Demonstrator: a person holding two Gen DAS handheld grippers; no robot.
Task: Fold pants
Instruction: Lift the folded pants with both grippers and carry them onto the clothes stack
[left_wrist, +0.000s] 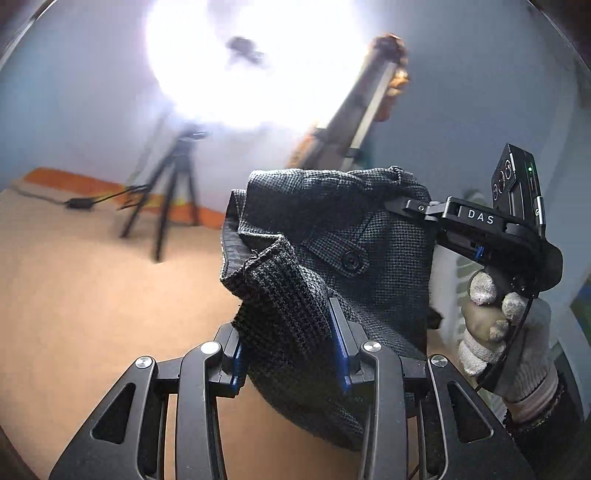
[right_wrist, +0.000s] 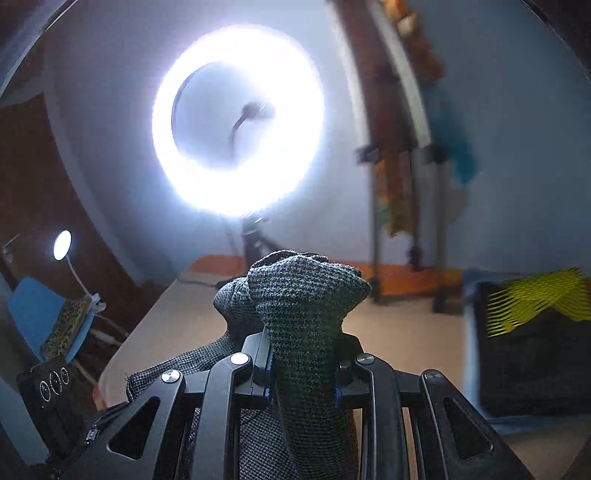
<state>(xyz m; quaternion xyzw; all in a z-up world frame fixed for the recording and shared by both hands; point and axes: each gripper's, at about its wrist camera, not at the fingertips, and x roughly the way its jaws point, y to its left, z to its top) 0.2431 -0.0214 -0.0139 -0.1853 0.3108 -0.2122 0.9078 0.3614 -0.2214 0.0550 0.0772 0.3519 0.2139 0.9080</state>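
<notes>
The pants (left_wrist: 332, 258) are dark grey checked cloth with a buttoned pocket flap, held up in the air above the tan table (left_wrist: 92, 314). My left gripper (left_wrist: 291, 354) is shut on a bunched edge of the pants. In the left wrist view my right gripper (left_wrist: 402, 203) comes in from the right, held by a gloved hand, and pinches the far top edge. In the right wrist view my right gripper (right_wrist: 303, 373) is shut on a bunched fold of the pants (right_wrist: 303, 306), which hangs down below it.
A bright ring light (right_wrist: 238, 122) on a tripod (left_wrist: 170, 199) stands behind the tan table (right_wrist: 177, 325). A black basket (right_wrist: 532, 354) with yellow mesh sits at the right. A small lamp (right_wrist: 62, 244) and a blue chair (right_wrist: 40, 314) are at the left.
</notes>
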